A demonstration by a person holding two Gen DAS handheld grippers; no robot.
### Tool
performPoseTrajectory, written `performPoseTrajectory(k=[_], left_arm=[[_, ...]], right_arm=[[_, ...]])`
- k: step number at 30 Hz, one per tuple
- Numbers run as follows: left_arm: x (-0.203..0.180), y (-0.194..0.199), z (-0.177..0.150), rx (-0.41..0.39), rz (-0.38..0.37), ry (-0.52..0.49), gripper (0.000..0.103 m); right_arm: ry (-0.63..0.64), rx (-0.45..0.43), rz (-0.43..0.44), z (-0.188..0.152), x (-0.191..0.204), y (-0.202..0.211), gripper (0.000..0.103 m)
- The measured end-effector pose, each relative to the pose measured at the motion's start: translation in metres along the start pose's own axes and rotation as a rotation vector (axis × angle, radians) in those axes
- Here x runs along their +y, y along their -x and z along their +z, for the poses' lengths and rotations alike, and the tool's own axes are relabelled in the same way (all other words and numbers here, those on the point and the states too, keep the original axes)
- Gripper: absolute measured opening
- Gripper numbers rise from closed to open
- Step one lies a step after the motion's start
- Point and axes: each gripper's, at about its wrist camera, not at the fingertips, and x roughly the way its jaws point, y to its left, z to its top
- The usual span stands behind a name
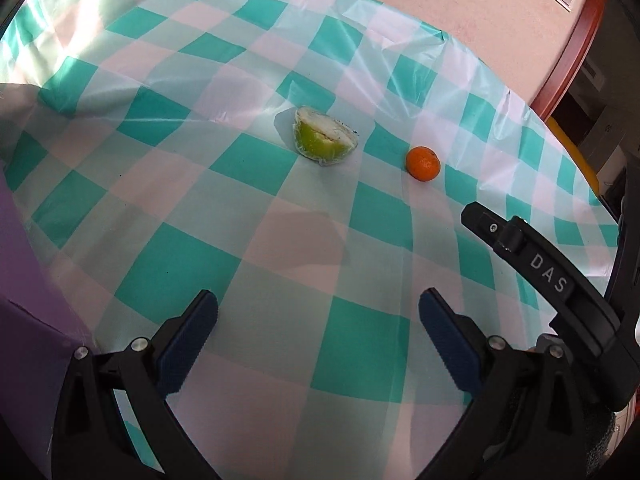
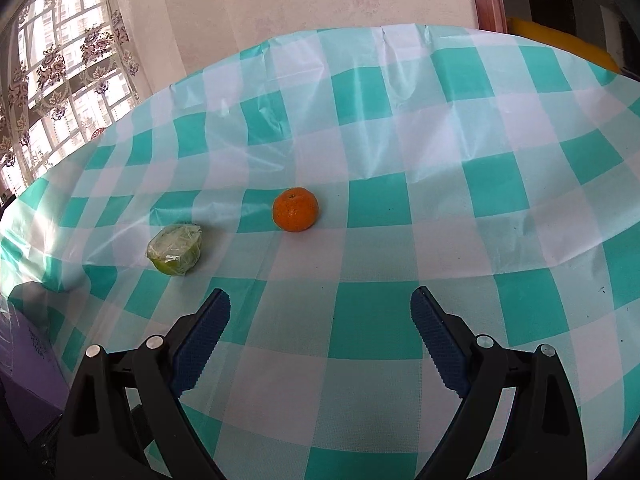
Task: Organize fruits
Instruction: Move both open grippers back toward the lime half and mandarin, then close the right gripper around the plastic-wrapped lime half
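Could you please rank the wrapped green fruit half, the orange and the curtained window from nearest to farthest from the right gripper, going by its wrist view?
1. Wrapped green fruit half: ahead-left of the right gripper, on the tablecloth.
2. Orange: straight ahead, a little farther back.
3. Curtained window: far left, beyond the table.

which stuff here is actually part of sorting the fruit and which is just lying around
Part of the job:
- orange tangerine
- plastic-wrapped green fruit half
- left gripper, open
- right gripper, open

Just there:
- checked tablecloth
- purple box at the table's left edge
- curtained window
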Motion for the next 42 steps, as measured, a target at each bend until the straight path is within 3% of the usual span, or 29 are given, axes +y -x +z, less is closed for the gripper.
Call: performPoseTrajectory(k=[17,27,30,35,42], left_arm=[[-0.018,-0.01,0.014,-0.063,-0.003,-0.097,0.101],[-0.013,-0.006,0.014,-0.079,-0.021,-0.068,0.101],[-0.008,-0.003,0.014,-0.096,-0.03,-0.045,0.101],[0.007,0.006,0.015,-0.143,-0.08,0.035,0.101],[0.012,0.013,0.014,-0.181,-0.131,0.06,0.101]], right_arm=[[0.137,0.052,-0.033,0.026,0.041,-0.046,0.088],[0.113,0.113,0.029,0.035,0.033,-0.064,0.089],[0.176,0.116,0.066,0.035,0.046,-0.066,0.089],[0.312,0.128,0.21,0.031,0.074,-0.066,0.089],[0.43,0.163,0.247,0.035,0.116,-0.085,0.089]])
